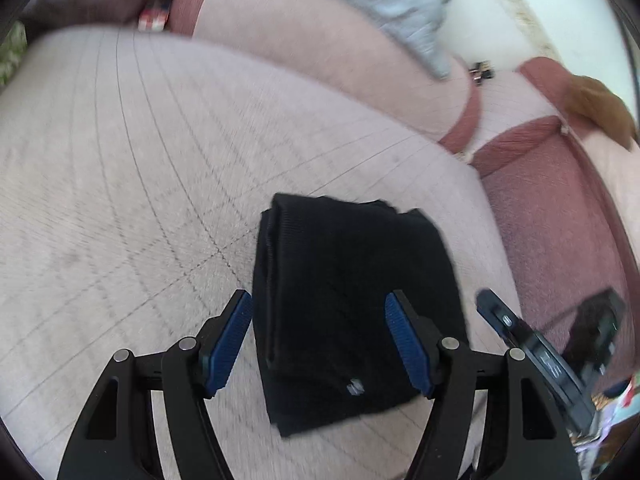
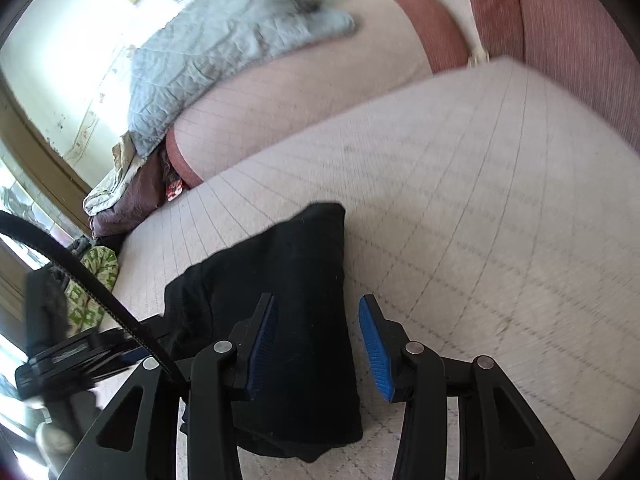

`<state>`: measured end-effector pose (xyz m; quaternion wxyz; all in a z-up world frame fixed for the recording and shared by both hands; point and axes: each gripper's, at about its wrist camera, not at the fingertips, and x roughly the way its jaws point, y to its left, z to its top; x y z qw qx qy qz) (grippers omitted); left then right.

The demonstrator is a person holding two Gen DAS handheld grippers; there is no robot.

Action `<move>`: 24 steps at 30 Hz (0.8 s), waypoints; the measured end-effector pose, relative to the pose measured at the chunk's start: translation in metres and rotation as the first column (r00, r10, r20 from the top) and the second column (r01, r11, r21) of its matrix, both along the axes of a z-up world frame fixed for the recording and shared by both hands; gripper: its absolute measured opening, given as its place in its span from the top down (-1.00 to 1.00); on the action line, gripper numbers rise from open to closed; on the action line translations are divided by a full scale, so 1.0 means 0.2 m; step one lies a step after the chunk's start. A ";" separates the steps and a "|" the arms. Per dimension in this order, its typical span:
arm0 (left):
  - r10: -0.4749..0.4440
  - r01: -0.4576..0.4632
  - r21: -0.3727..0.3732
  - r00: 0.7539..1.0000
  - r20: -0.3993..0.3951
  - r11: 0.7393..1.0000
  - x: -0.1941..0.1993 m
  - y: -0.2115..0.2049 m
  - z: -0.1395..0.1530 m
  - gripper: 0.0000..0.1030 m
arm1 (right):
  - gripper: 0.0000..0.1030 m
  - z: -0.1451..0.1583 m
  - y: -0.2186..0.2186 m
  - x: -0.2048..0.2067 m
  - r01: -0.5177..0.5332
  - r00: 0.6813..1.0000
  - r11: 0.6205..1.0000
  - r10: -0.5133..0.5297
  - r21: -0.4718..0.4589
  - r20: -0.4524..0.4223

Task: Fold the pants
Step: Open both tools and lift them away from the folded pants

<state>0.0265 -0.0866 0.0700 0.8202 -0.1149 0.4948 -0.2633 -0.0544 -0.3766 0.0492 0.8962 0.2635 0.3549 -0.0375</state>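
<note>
The black pants (image 1: pixel 348 300) lie folded into a compact bundle on the pale quilted seat cushion (image 1: pixel 140 160). My left gripper (image 1: pixel 318 340) is open above the bundle's near part, its blue pads on either side, holding nothing. In the right wrist view the pants (image 2: pixel 288 320) lie under my right gripper (image 2: pixel 318 344), which is open and empty; its left pad is over the cloth, its right pad over the cushion (image 2: pixel 480 200). The right gripper's finger (image 1: pixel 516 332) shows at the left view's right edge.
A grey-blue quilted blanket (image 2: pixel 224 48) lies on the sofa back cushion (image 1: pixel 320 48). A reddish armrest (image 1: pixel 552 208) rises to the right. A green patterned cloth (image 2: pixel 92 284) and dark bedding (image 2: pixel 124 208) sit past the cushion's left end.
</note>
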 end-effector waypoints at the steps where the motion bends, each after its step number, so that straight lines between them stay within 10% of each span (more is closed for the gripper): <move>1: 0.002 -0.002 0.004 0.999 0.035 1.000 -0.05 0.02 0.04 -0.33 | 0.06 0.02 0.01 -0.02 0.008 1.000 1.000 -0.008 -0.013 0.012; 13: 0.211 -0.230 0.093 0.961 0.180 0.969 -0.49 0.57 0.06 -0.36 | 0.02 0.31 0.42 -0.26 -0.122 0.983 0.982 0.141 -0.146 0.122; 21: 0.375 -0.385 0.066 0.919 0.123 0.921 -0.57 0.96 0.00 -0.36 | -0.28 0.79 1.23 -0.05 -0.527 0.795 0.817 0.572 -0.235 0.203; 24: 0.398 -0.411 0.059 0.903 0.162 0.910 -0.62 1.02 0.06 -0.36 | -0.28 0.86 1.36 0.03 -0.564 0.771 0.796 0.603 -0.219 0.204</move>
